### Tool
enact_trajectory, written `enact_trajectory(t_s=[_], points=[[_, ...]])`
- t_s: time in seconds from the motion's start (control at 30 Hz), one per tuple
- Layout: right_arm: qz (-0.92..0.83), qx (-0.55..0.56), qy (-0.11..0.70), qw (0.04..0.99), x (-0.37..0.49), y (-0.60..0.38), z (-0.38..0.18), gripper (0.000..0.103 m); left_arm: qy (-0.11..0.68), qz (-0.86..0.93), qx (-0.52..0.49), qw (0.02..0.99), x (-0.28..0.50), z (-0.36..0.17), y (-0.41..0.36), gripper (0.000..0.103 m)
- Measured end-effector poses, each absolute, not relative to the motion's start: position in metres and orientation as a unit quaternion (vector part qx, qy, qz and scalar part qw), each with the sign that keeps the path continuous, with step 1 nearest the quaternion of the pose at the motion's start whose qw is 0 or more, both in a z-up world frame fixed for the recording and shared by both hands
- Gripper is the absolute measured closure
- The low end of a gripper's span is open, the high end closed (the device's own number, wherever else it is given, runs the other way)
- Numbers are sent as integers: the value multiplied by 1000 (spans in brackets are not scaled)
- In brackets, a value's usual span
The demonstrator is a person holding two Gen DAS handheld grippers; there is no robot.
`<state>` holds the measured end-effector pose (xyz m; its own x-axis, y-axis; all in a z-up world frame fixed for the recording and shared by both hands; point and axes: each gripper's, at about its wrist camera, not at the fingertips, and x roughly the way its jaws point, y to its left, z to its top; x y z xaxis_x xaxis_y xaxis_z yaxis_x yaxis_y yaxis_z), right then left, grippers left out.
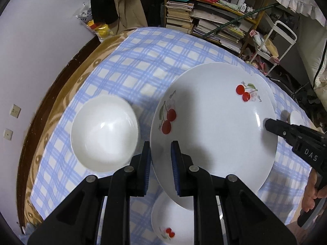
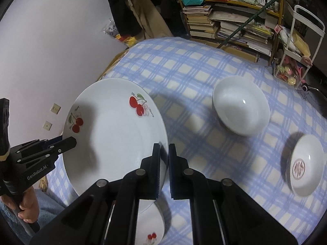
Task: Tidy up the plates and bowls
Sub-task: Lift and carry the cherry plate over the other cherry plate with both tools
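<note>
Two wrist fisheyes angled steeply down, close over the checked table (image 1: 126,65), both sharing the cherry plate (image 2: 114,143)

Worktop (image 2: 194,71) covered by a blue-and-cream checked cloth (image 1: 130,65), laid over a brown patterned under-cloth (image 1: 61,94) showing along the wall-side edge. Resting on the checked cloth: plain white bowl (image 1: 104,132); second white bowl (image 2: 241,106); small dish with red emblem (image 2: 304,165); cherry-printed bowl (image 1: 173,224) at the near edge.

Glossy ceramic plate (image 1: 212,122), checked cloth (image 1: 126,65)
</note>
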<state>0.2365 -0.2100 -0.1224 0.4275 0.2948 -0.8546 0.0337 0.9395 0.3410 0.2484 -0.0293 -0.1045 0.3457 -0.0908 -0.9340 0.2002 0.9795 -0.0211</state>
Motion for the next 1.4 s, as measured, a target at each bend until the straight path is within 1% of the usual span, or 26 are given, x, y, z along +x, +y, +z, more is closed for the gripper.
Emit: enact_trajectory(t_s=[0.2, 0.77, 1.0, 1.13, 1.4], points=[[80, 158, 527, 831, 200, -200, -124, 94, 563, -82, 46, 821, 214, -102, -21, 85], [87, 135, 533, 831, 138, -162, -136, 94, 565, -77, 54, 819, 143, -122, 6, 85], [74, 156, 529, 831, 124, -161, -160, 94, 572, -73, 33, 816, 132, -142, 11, 85], [63, 138, 538, 829, 126, -157, -172, 93, 581, -70, 24, 810, 132, -156, 10, 85], [59, 138, 546, 825, 121, -156, -188, 93, 592, -64, 27, 803, 132, -169, 7, 85]])
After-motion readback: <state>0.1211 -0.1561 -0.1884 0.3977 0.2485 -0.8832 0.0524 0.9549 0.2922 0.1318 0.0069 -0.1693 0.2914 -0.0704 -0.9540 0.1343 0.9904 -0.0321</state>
